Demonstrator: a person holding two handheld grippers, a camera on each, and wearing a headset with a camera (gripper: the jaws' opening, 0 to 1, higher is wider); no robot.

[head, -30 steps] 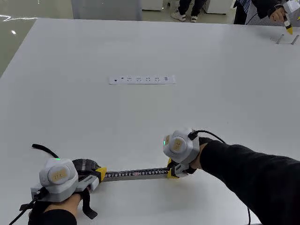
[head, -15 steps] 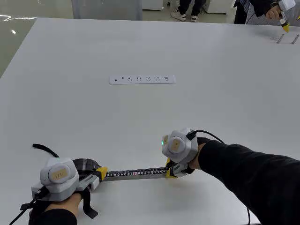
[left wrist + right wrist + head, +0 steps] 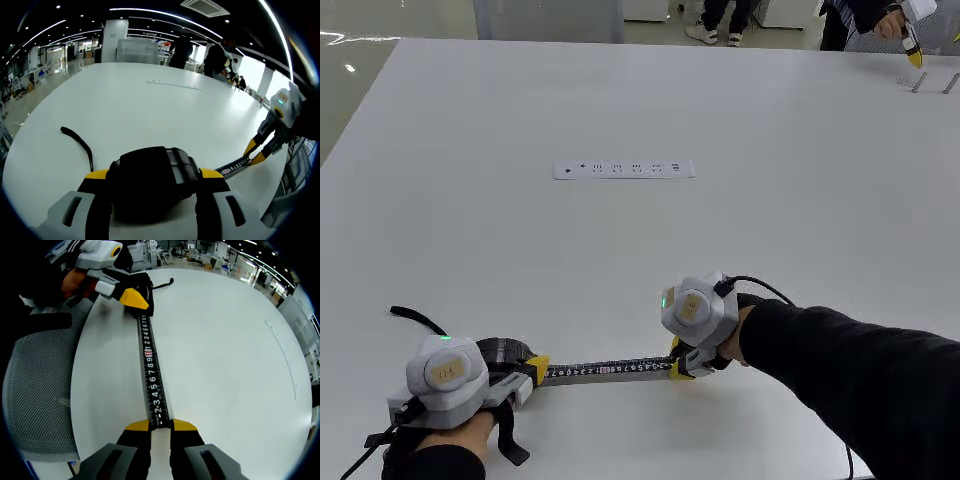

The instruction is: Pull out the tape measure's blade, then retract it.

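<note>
1. Strap (image 3: 415, 318): black, loose on the white table (image 3: 770, 180), at your far left beside the case.
2. Left gripper (image 3: 528, 378): your jaws are pressed against both sides of the tape measure (image 3: 500, 352), gripping its black case, which rests on the table near the front edge.
3. Blade (image 3: 605, 370): drawn out of the case toward your right, lying flat on the table with its numerals up.
4. Power strip (image 3: 624, 169): white, mid-table, well beyond both of your grippers.
5. Right gripper (image 3: 678, 370): your jaws are pinched together on the blade's free end, and the lowest numerals sit just ahead of the yellow tips.
6. Another person's hand (image 3: 892, 20): at the far right corner, well apart from your work.
</note>
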